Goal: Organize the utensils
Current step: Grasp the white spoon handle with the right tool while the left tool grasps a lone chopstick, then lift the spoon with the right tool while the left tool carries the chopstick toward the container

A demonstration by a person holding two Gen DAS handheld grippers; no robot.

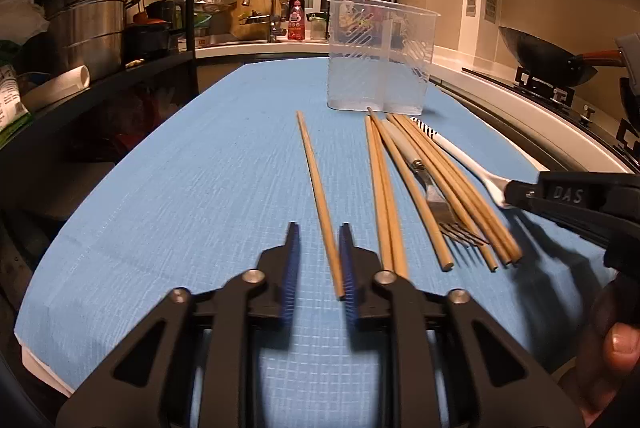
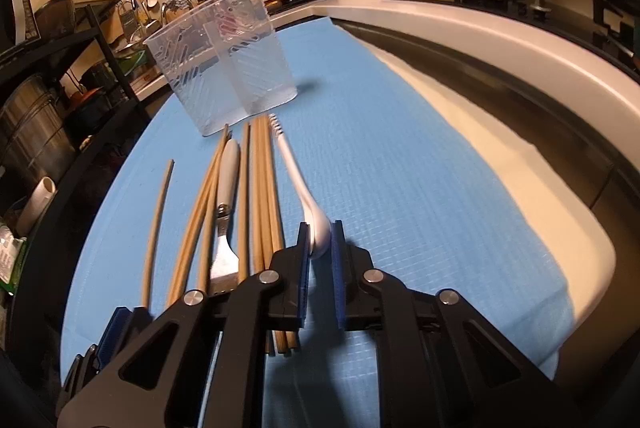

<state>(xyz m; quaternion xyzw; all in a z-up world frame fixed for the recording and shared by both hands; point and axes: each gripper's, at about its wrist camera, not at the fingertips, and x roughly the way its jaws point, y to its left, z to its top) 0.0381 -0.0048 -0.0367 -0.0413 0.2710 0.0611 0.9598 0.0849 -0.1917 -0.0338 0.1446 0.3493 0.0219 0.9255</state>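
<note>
A clear plastic utensil holder (image 1: 380, 54) with a middle divider stands empty at the far end of a blue mat (image 1: 200, 168); it also shows in the right wrist view (image 2: 224, 60). Several wooden chopsticks (image 1: 436, 184) and a fork (image 1: 432, 188) with a grey handle lie in front of it. One chopstick (image 1: 320, 204) lies apart, its near end between the fingers of my open left gripper (image 1: 320, 248). My right gripper (image 2: 320, 240) is shut on the bowl end of a white spoon (image 2: 296, 180), low over the mat. The right gripper also shows in the left wrist view (image 1: 520, 194).
A black shelf rack (image 1: 100, 28) with steel pots stands left of the mat. A white counter with a gas stove and a wok (image 1: 548, 56) runs along the right. A sink and bottles are at the back.
</note>
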